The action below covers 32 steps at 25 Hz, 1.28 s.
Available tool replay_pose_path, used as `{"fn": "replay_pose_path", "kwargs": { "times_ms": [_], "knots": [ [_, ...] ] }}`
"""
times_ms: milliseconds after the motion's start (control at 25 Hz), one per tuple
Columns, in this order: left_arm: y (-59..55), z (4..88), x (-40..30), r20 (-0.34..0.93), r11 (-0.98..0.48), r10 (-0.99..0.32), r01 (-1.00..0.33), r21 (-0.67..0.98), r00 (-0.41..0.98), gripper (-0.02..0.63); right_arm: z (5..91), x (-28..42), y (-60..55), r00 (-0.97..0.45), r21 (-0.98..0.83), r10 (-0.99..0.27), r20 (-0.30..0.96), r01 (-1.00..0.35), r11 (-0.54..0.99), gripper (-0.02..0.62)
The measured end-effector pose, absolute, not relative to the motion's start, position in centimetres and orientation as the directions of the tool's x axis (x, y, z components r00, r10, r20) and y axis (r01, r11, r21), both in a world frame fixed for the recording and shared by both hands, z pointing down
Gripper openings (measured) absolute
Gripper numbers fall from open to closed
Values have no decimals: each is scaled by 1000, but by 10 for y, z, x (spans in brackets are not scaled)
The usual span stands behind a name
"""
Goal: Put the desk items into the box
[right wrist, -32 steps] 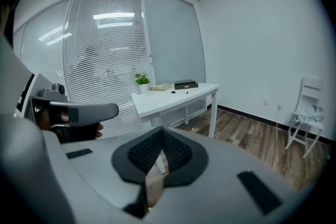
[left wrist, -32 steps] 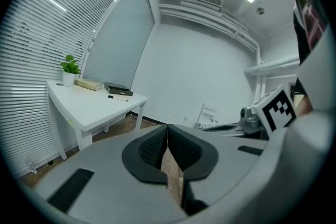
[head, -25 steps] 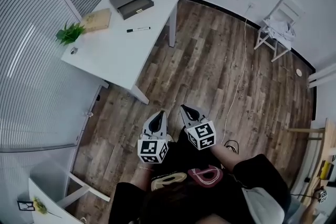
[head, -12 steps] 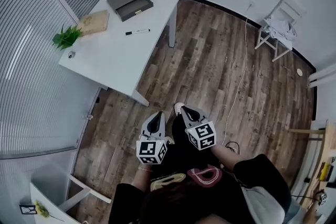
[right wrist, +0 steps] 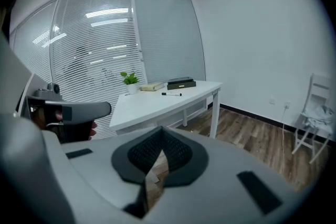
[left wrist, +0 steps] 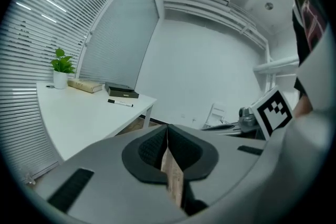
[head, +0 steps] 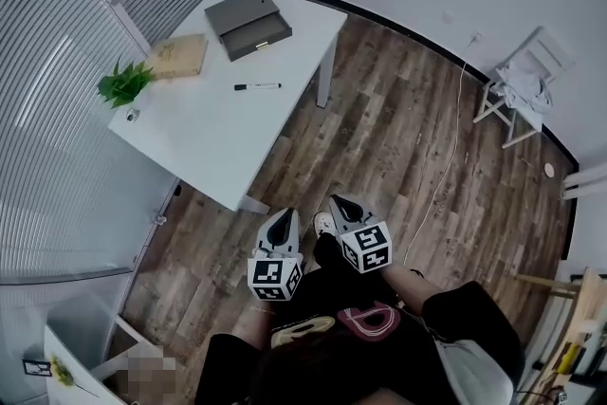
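Note:
Several items lie on a white desk (head: 213,133): a grey box (head: 248,22) at the far end, a tan book (head: 177,56), a black marker (head: 257,86) and a small potted plant (head: 121,82). The left gripper view shows the same box (left wrist: 121,91), marker (left wrist: 120,103) and book (left wrist: 84,85) far ahead. My left gripper (head: 283,219) and right gripper (head: 340,202) hang side by side over the wooden floor, well short of the desk. Both are shut and hold nothing. From the right gripper view the desk (right wrist: 157,105) stands ahead with the marker (right wrist: 171,94) on it.
A white folding chair (head: 524,76) stands by the far wall, and a cable (head: 441,175) trails across the floor. Glass walls with blinds (head: 57,109) run behind and left of the desk. Another white table (head: 85,337) is at the lower left.
The head view has shifted a little, and the desk now sits slightly nearer to the grippers. Both grippers stay shut and side by side.

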<state>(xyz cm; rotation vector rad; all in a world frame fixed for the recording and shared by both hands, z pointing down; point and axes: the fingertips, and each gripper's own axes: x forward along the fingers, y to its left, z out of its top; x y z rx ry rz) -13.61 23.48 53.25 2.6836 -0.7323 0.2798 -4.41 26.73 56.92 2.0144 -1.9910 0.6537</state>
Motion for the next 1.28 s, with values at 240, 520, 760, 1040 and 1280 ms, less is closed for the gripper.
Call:
{"fn": "replay_pose_path", "kwargs": {
  "times_ms": [240,520,760,1040,1280],
  "knots": [
    [204,531,-89,276,-786,-487,-554,275,829,17,568,-2,230,-82,-142,-882,464,-990,17,9],
    [180,537,-54,299,-749,-530,-603,274,794,18,574,41,198,-119,-142,-873,473,-988,58,9],
    [172,540,-30,310,-751,-531,-607,260,789,18,583,66,190,-119,-143,-866,486,-988,56,9],
    [169,538,-10,313,-754,-531,-607,249,788,17,579,81,194,-121,-152,-871,476,-987,54,9],
    [164,536,-3,313,-759,-523,-600,252,793,18,581,92,191,-108,-177,-869,483,-984,24,9]
  ]
}}
